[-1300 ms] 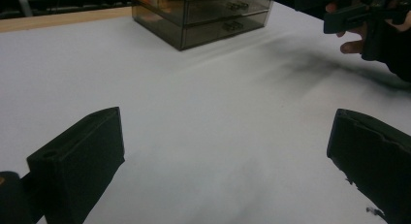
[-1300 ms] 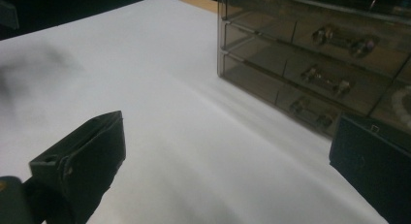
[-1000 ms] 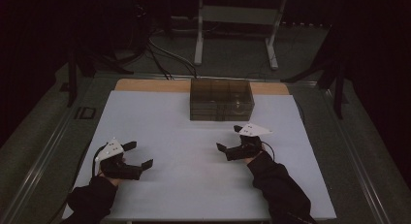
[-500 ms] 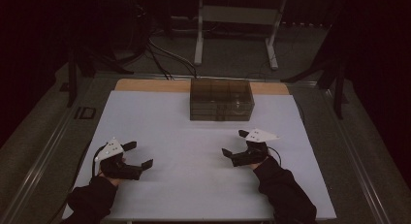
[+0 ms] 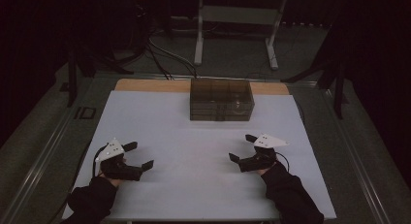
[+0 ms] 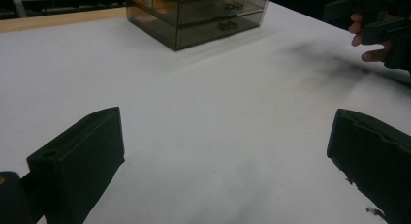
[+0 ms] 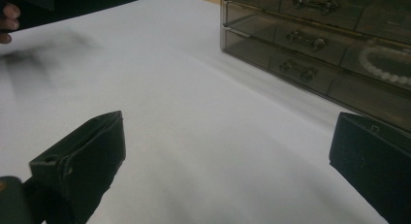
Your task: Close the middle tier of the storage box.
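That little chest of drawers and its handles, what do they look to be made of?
The drawer chest looks like smoke-tinted clear plastic with a glossy finish: a string of white beads shows through its front. The small drawer handles seem to be shiny metal or chromed plastic, since they glint; I can't tell which.

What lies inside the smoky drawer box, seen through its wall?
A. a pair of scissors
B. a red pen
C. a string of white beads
C: in the right gripper view, a curved row of white beads shows through the drawer box.
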`<state>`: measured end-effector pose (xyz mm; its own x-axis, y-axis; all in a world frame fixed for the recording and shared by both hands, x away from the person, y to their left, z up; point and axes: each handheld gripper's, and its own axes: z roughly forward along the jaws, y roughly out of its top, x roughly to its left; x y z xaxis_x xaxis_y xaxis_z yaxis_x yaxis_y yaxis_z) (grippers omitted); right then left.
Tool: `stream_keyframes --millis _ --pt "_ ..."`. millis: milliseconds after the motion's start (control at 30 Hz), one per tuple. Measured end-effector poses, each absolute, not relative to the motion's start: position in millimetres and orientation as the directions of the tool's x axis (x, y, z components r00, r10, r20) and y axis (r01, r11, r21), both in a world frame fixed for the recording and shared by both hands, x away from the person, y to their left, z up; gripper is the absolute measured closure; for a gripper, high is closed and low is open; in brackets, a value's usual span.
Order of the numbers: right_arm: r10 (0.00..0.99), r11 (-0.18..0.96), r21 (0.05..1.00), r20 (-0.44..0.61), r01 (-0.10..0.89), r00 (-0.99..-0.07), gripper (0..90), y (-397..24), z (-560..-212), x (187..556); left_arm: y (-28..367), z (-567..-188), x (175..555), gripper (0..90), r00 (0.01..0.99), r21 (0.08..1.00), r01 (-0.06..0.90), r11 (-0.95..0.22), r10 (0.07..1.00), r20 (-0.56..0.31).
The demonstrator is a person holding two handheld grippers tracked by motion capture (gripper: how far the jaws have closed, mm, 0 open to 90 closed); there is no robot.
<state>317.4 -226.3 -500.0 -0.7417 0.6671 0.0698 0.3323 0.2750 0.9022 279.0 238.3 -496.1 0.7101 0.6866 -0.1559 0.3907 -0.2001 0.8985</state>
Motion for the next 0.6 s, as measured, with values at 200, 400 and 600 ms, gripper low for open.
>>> stream_keyframes --millis 200,400,600 --pt "0.676 0.274 0.904 0.061 0.327 -0.734 0.1 -236 -499 310 237 -496 279 1.4 0.712 0.898 0.390 -0.202 0.685 -0.155" --pt "0.691 0.276 0.901 0.057 0.336 -0.721 0.2 -248 -500 301 238 -496 278 1.4 0.712 0.899 0.390 -0.201 0.685 -0.155" --pt "0.710 0.275 0.898 0.052 0.344 -0.703 0.1 -262 -503 290 238 -496 278 1.4 0.712 0.899 0.389 -0.202 0.684 -0.155"
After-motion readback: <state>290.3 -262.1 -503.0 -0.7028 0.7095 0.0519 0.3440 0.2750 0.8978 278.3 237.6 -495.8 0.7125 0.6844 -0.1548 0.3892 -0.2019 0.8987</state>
